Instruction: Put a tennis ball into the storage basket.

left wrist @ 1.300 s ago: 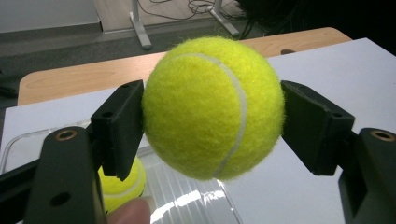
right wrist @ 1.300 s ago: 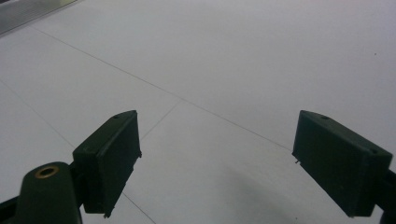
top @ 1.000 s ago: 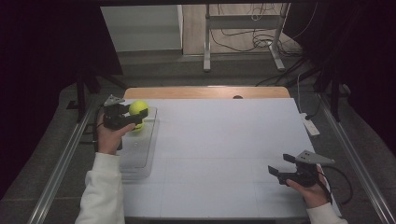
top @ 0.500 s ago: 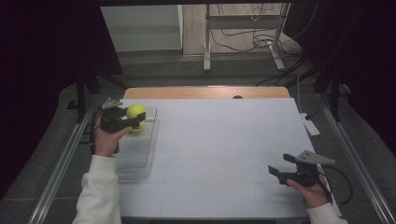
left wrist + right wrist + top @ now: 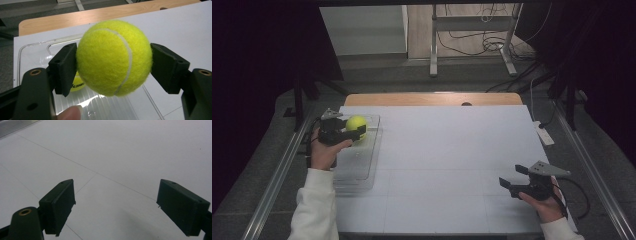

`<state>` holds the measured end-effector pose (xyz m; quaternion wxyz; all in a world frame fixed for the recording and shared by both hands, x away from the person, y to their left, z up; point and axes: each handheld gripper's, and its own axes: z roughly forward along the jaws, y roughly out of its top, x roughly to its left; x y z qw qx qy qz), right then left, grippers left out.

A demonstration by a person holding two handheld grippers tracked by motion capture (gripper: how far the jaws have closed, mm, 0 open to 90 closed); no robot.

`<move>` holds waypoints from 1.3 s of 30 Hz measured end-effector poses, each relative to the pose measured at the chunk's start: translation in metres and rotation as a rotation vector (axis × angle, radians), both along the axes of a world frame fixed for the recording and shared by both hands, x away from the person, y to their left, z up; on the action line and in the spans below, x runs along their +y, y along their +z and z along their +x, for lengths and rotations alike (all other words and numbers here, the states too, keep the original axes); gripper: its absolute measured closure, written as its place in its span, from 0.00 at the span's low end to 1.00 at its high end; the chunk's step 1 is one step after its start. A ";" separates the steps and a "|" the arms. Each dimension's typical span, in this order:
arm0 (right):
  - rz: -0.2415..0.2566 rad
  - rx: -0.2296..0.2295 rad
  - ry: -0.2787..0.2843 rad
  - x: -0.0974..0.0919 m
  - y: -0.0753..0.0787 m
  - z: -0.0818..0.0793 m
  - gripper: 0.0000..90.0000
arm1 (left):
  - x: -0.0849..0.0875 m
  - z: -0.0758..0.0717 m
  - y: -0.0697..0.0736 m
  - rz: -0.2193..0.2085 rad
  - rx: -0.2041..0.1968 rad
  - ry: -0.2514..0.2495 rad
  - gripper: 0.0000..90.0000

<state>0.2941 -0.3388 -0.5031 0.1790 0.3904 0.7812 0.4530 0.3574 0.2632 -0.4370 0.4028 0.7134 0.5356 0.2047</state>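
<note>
Left tongs (image 5: 357,131) clenched on a tennis ball (image 5: 114,58), one jaw pressed to each side of it, ball well forward between the pads. In the high view the ball (image 5: 356,123) hangs over the far end of a clear plastic tray (image 5: 371,165) at the left edge of the desk (image 5: 452,150). Ball is off the tray floor, carried in the air.

A second ball (image 5: 76,84) lies in the tray below, partly hidden behind the left jaw; dark lettering shows on it.

Right tongs (image 5: 116,206) released, jaws wide apart, nothing between them, hovering low over the bare white desk near its front right corner; also seen in the high view (image 5: 514,176). Well apart from the tray and the ball.

Risks, as I judge them:
- Grip sits on the ball's round flanks, felt against flat pads. A slackened squeeze or a quick swing could let it roll out forward.
- If dropped from here it may strike the tray rim or the second ball, bounce, and run off the left side of the desk, which is close by.
- Lowering the ball straight down could put it on top of the second ball, which would shove both about.
- The tray looks light; a jaw catching its wall could drag it.
</note>
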 end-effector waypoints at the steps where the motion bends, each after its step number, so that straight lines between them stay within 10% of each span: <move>1: 0.000 0.000 0.000 0.000 0.000 0.000 0.17 | 0.000 -0.001 0.000 0.002 0.001 -0.001 0.30; 39: -0.005 0.002 0.001 0.001 0.000 0.000 0.17 | 0.002 -0.003 -0.018 0.068 0.083 -0.016 0.30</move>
